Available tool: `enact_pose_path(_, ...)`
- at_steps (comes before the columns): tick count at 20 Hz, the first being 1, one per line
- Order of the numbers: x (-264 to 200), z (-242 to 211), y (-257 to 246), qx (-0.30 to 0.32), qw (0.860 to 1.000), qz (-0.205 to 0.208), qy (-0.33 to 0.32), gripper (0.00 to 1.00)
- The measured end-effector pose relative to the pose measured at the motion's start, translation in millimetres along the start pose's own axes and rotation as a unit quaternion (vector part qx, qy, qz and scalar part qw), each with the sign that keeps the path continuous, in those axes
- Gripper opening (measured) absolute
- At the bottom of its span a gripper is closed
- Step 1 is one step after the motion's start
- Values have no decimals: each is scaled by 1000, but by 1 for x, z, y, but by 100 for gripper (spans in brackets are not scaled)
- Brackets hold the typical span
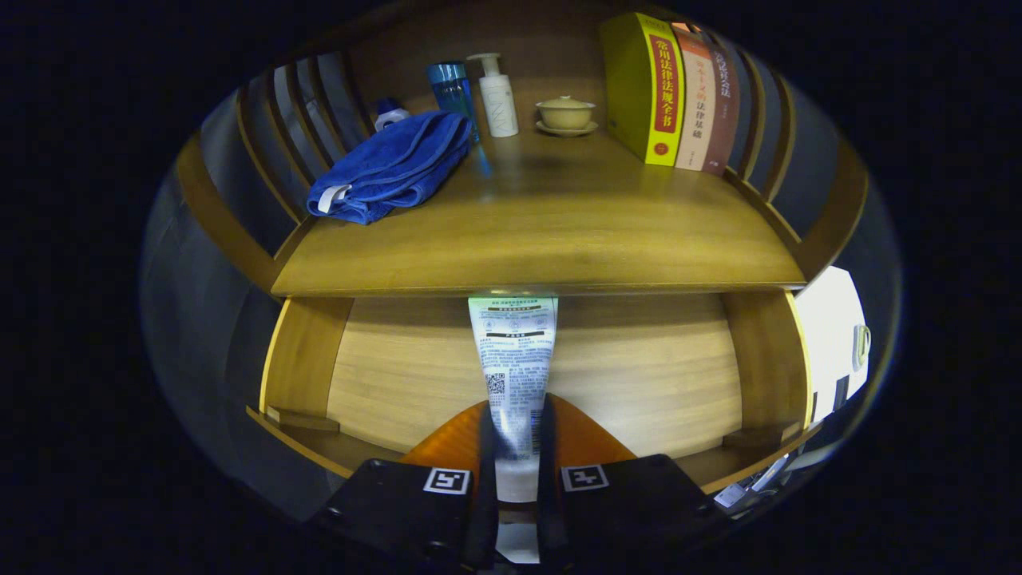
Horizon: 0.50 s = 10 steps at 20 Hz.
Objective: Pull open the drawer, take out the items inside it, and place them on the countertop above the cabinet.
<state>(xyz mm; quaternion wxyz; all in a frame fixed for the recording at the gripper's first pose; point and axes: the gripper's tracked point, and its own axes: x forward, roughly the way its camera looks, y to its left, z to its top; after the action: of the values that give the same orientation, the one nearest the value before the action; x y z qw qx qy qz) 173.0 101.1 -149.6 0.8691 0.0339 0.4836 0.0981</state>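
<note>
The gripper [515, 479] pinches a soft white plastic tube [513, 359] (light, squishy); hold its stiff flat end.

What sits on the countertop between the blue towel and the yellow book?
In the gripper view, a blue bottle, a white pump bottle and a lidded cup stand between blue towel and yellow book.

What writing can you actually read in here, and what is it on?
"常用法律法规全书": spine of the yellow book.
"法律基础": lower spine of the middle book; the rest of that spine is blurred.
Brown book: spine too blurred to read.
Pump bottle: lettering too blurred.
Tube, clamped between the jaws of the gripper: print too small.
</note>
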Motion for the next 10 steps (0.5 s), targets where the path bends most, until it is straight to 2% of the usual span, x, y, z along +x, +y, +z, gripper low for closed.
enact_pose_path(6, -40, 51, 8, -5, 995, 26, -97, 28)
enact_pose_path(10, -43, 124, 3, -8, 987, -3, -160, 28)
